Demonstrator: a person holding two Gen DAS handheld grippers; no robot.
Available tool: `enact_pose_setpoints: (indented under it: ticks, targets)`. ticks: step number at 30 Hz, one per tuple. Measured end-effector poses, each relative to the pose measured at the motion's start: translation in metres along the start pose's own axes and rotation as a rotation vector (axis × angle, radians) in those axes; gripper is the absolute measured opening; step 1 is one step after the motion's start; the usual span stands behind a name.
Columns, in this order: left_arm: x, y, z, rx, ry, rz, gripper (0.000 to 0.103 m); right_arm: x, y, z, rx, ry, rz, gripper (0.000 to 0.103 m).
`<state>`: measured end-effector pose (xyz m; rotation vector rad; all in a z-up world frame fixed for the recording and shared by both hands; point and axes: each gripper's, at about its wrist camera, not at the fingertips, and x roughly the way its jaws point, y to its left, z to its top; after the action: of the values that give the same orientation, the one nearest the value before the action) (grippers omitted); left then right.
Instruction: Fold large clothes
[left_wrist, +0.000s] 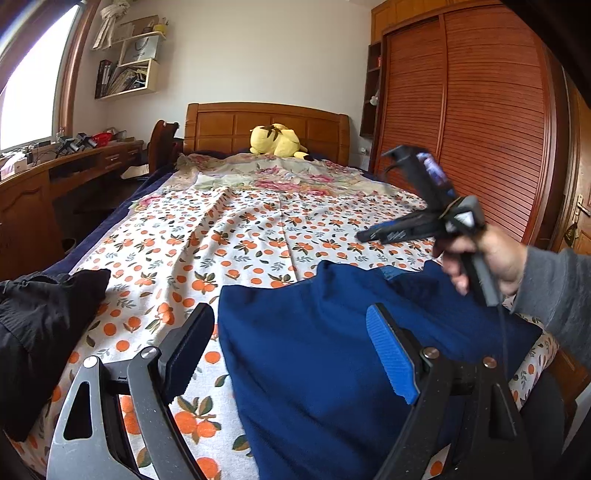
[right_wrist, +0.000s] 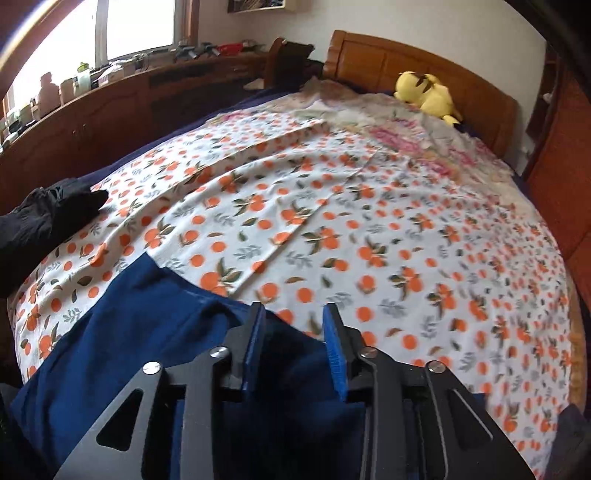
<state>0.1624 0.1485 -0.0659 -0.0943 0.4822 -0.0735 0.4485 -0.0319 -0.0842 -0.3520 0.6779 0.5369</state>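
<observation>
We look down the bed, its sheet printed with oranges, toward a wooden headboard at twelve o'clock, where a yellow plush toy lies. The blue garment we are folding lies flat on the near end of the bed, filling the lower middle of the left wrist view from about five to seven o'clock. A black garment sits bunched at nine o'clock, apart from the blue one, at the bed's left edge.

Our left gripper hangs just over the blue garment with its jaws spread wide; the near edge of the cloth lies beneath the gap, and neither pad presses on it.

Our right gripper shows in its own view with the jaws partly apart, a clear gap between the blue pads. The blue garment lies below and behind the pads, but nothing is pinched between them. In the left wrist view the right hand, in a grey sleeve, holds that gripper at three o'clock, lifted over the far right corner of the blue garment.

A slatted wooden wardrobe stands at two o'clock.
</observation>
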Motion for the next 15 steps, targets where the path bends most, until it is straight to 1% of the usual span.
enact_pose_setpoints:
  ticks: [1,4,9,12,15]
  targets:
    - [0.001,-0.003,0.0,0.005,0.002,-0.005,0.085,-0.007,-0.011,-0.004,0.007,-0.003,-0.02,0.037]
    - [0.007,-0.013,0.001,0.022,0.01,-0.017,0.085,-0.021,-0.04,-0.023,0.032,0.016,-0.084,0.038]
    - [0.016,-0.026,0.002,0.04,0.025,-0.036,0.085,-0.023,-0.094,-0.063,0.113,0.097,-0.187,0.038]
    - [0.021,-0.032,0.001,0.042,0.035,-0.047,0.085,-0.01,-0.122,-0.083,0.182,0.149,-0.207,0.038]
    - [0.029,-0.035,-0.002,0.04,0.059,-0.057,0.085,0.008,-0.145,-0.102,0.244,0.217,-0.203,0.038]
